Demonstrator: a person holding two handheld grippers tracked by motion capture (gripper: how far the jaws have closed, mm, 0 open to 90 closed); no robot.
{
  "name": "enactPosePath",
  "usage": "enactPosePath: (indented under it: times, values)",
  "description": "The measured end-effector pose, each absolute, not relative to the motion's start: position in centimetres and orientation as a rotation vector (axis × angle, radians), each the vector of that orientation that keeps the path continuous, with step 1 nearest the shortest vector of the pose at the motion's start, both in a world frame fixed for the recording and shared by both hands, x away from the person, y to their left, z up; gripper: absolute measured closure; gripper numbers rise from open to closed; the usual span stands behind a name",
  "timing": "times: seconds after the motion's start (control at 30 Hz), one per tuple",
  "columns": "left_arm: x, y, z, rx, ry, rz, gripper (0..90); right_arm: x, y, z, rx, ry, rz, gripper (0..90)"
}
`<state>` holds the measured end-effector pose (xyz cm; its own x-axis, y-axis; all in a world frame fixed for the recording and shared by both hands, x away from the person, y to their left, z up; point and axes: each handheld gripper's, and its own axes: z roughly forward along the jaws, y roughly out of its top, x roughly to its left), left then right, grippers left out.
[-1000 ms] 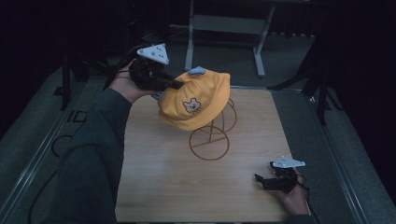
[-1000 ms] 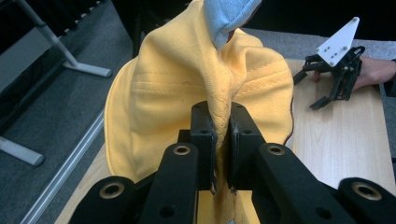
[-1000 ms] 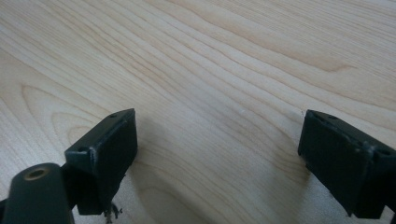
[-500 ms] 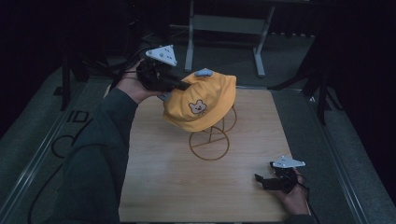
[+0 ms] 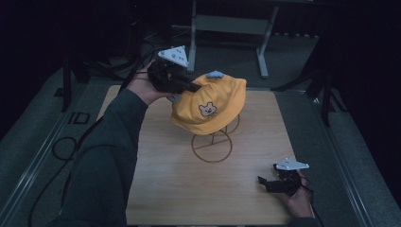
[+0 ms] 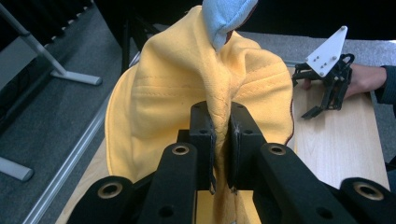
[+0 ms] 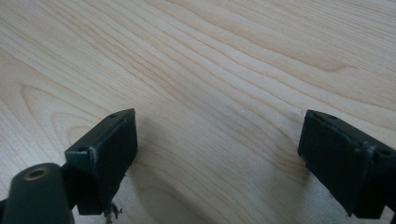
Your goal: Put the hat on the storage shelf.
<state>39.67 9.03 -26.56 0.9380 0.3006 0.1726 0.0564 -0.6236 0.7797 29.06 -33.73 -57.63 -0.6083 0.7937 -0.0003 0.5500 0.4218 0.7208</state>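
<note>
A yellow cap (image 5: pixel 210 106) with a small bear face and a light blue ear (image 5: pixel 215 74) hangs over a copper wire stand (image 5: pixel 211 146) in the middle of the wooden table (image 5: pixel 156 179). My left gripper (image 5: pixel 194 87) comes in from the cap's left and is shut on a pinched fold of its fabric. In the left gripper view the pads (image 6: pixel 220 121) squeeze that yellow fold (image 6: pixel 187 93) under the blue ear (image 6: pixel 226 18). My right gripper (image 5: pixel 265 182) rests on the table at the near right, its jaws wide open (image 7: pixel 219 154) over bare wood.
Behind the table stands a grey metal frame (image 5: pixel 227 23). A black cable (image 5: pixel 61 146) loops on the grey floor at the left. Dark stand legs (image 5: pixel 326 94) rise off the table's far right corner. The left gripper view catches the right gripper (image 6: pixel 322 102) farther off.
My left gripper has moved to the right with the cap, which has shifted right over the stand. The right gripper has stayed in place.
</note>
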Motion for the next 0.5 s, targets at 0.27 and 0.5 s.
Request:
enactPosePath:
  times: [0.27, 0.5]
  values:
    - [39.9, 8.2, -26.6, 2.221, 0.254, 0.365, 81.6, 29.1, -33.7, -57.6, 1.153, 2.34, 0.996, 11.7]
    - [40.1, 7.1, -26.9, 2.225, 0.25, 0.367, 81.6, 29.1, -33.7, -57.6, 1.155, 2.339, 0.996, 11.7]
